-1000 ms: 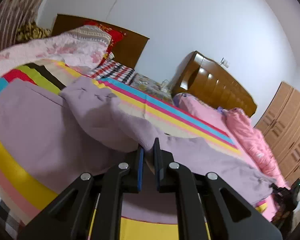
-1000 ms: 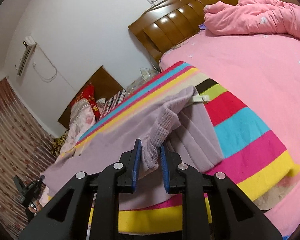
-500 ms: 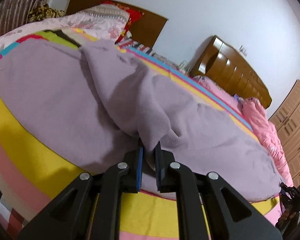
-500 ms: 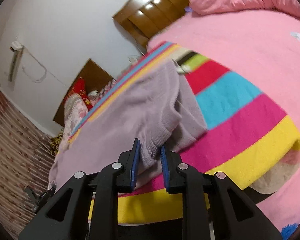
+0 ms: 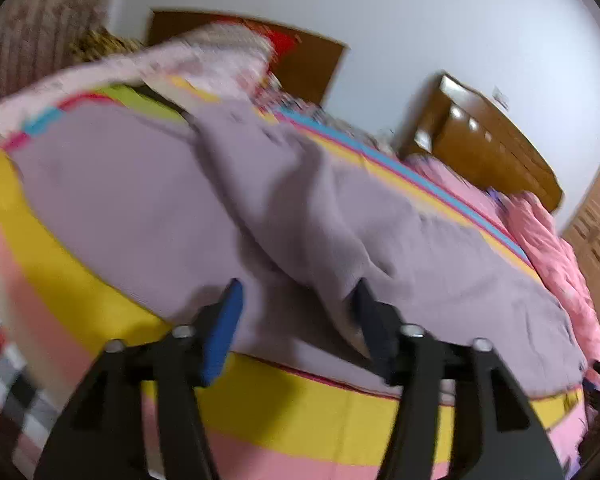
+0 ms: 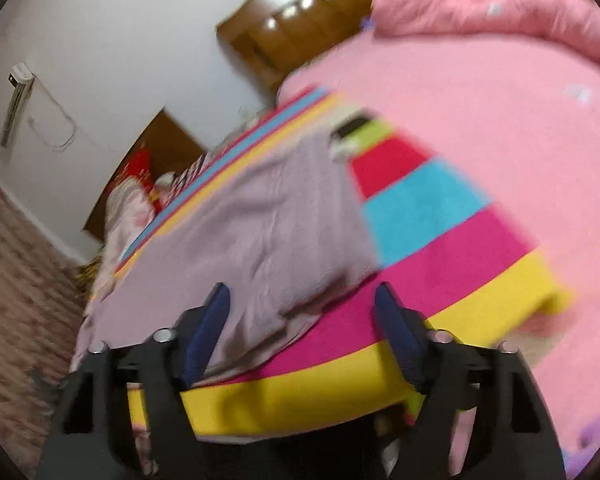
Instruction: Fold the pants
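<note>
Both grippers have just been opening: the left gripper [image 5: 298,300] and the right gripper [image 6: 302,304], each clamped on a pinch of the pants half a second ago, are now seen with fingers well apart. Cloth lies between each pair, but is not pressed by the pads; in the left view a fold of it touches or nearly touches the right-hand finger, which of the two cannot be told through the blur. The release is judged to mark the end of one fold, the lifted edge having been laid down over the rest.

The pants [image 5: 148,208] are spread on the striped blanket [image 6: 440,208] on the bed, close to its near edge. They are lilac, soft and thick, doubled over, with a raised ridge running across the top layer and some wrinkles left.
</note>
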Demonstrator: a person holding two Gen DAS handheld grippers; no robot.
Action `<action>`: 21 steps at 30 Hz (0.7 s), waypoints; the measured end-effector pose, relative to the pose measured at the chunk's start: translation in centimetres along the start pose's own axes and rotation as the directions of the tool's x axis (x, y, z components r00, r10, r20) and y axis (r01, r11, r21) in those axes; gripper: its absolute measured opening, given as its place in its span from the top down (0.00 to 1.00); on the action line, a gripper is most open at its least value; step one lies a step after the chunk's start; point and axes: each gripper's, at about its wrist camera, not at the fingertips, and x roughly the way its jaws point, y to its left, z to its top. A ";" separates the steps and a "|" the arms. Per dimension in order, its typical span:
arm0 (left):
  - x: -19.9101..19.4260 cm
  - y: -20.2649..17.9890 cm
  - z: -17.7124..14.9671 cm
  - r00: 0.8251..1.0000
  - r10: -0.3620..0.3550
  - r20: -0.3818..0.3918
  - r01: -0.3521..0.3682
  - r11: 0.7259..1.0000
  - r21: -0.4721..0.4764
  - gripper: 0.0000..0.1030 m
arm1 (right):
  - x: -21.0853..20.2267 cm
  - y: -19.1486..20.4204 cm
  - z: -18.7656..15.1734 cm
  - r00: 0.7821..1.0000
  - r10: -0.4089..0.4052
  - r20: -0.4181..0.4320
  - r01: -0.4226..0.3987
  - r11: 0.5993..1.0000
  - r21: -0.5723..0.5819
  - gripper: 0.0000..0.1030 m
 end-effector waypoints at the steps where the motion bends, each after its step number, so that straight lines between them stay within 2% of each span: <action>1: -1.3 0.2 0.7 0.998 0.060 0.036 -0.060 0.998 -0.011 0.41 | -1.4 0.7 0.8 0.998 -0.035 0.049 0.037 0.998 -0.041 0.28; 2: -2.4 0.0 1.3 0.992 0.106 0.071 -0.105 0.994 -0.010 0.41 | -2.2 1.8 1.6 0.996 -0.048 0.079 0.055 0.994 -0.090 0.28; 3: -4.1 -1.1 2.5 0.988 0.095 0.123 -0.098 0.995 0.018 0.41 | -2.7 3.3 2.1 0.994 -0.045 0.099 0.060 0.988 -0.145 0.28; 5: -5.6 -4.1 4.5 0.989 0.014 0.148 -0.031 0.993 0.111 0.36 | -2.4 7.5 3.2 0.995 -0.007 0.095 0.034 0.956 -0.293 0.28; 7: -5.4 -9.7 5.6 0.992 -0.066 0.105 0.035 0.962 0.270 0.16 | 0.2 13.1 3.2 1.000 0.016 0.019 -0.005 0.883 -0.470 0.23; 8: -4.5 -12.8 5.5 0.992 -0.107 0.064 0.079 0.936 0.344 0.12 | 1.4 14.9 2.9 1.000 0.010 -0.005 -0.011 0.850 -0.527 0.17; 9: -3.5 -14.6 5.1 0.992 -0.123 0.034 0.101 0.921 0.375 0.10 | 3.3 17.2 2.1 0.999 0.003 -0.034 -0.022 0.804 -0.594 0.16; 10: -2.4 -16.1 4.6 0.992 -0.126 -0.002 0.117 0.912 0.394 0.10 | 5.4 18.8 1.3 0.997 -0.006 -0.080 -0.046 0.774 -0.631 0.16; 12: 0.9 -18.1 2.8 0.990 -0.106 -0.097 0.136 0.902 0.410 0.10 | 9.1 19.8 -0.4 0.980 -0.037 -0.195 -0.096 0.770 -0.631 0.15; 13: 2.4 -18.1 1.8 0.986 -0.093 -0.140 0.142 0.907 0.396 0.10 | 11.0 19.6 -1.2 0.966 -0.065 -0.250 -0.108 0.776 -0.621 0.15; 14: 3.4 -17.9 1.3 0.981 -0.091 -0.173 0.151 0.914 0.376 0.10 | 13.1 19.1 -2.5 0.943 -0.122 -0.310 -0.104 0.777 -0.621 0.15; 15: 4.8 -16.8 0.3 0.969 -0.088 -0.232 0.165 0.927 0.337 0.10 | 14.4 18.7 -3.7 0.924 -0.171 -0.341 -0.091 0.769 -0.633 0.14; 17: 6.4 -14.7 -0.3 0.955 -0.053 -0.290 0.144 0.941 0.305 0.10 | 14.5 18.3 -4.8 0.933 -0.166 -0.319 -0.099 0.735 -0.671 0.13; 18: 6.4 -13.0 -0.2 0.954 -0.037 -0.297 0.128 0.947 0.293 0.10 | 14.5 18.2 -4.7 0.926 -0.169 -0.337 -0.111 0.732 -0.672 0.13; 19: 5.9 -12.1 0.2 0.954 -0.068 -0.292 0.151 0.950 0.272 0.10 | 14.2 18.4 -4.1 0.920 -0.184 -0.347 -0.107 0.734 -0.671 0.13; 21: 3.0 -9.5 1.9 0.949 -0.205 -0.240 0.255 0.945 0.203 0.10 | 13.3 19.7 -2.7 0.933 -0.196 -0.302 -0.075 0.715 -0.695 0.13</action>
